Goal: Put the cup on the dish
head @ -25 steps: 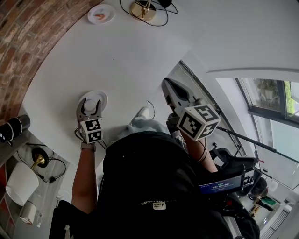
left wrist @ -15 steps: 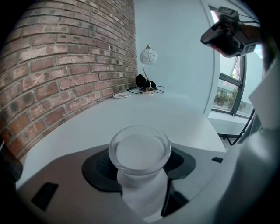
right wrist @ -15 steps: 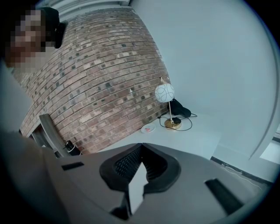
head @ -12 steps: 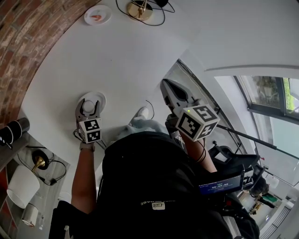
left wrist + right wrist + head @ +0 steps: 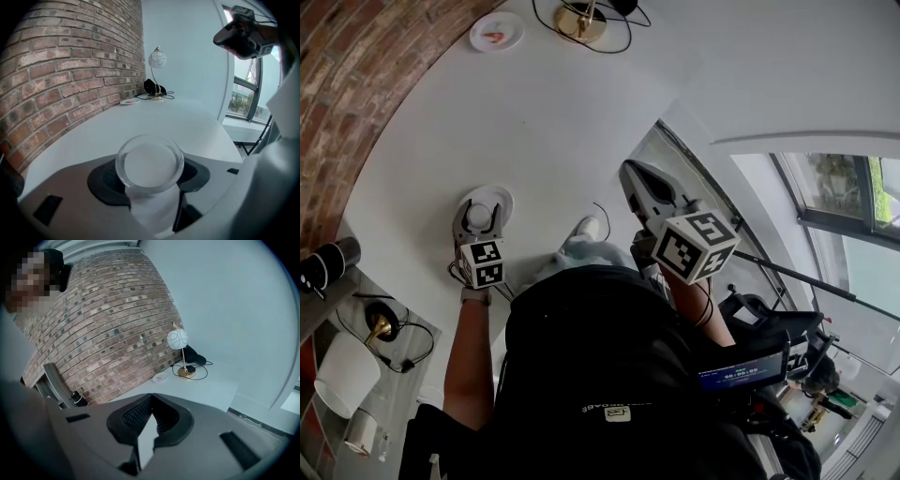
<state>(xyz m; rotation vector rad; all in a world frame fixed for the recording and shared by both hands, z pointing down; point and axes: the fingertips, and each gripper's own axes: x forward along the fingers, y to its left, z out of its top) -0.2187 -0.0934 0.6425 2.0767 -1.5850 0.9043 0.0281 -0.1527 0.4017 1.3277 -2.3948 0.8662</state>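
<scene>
Left tongs (image 5: 479, 212) grip the cup (image 5: 478, 217) over the dish (image 5: 493, 190).

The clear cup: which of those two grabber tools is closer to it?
Left. The left gripper has its jaws closed around the cup and is holding it. The right gripper is well off to the side, not touching it, jaws together and empty.

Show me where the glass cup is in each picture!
Head view: cup at middle left, between the left gripper's jaws.
Left gripper view: bottom centre, gripped on both sides.
Right gripper view: not in it.
Shared landmark: the lamp with the gold base.
</scene>
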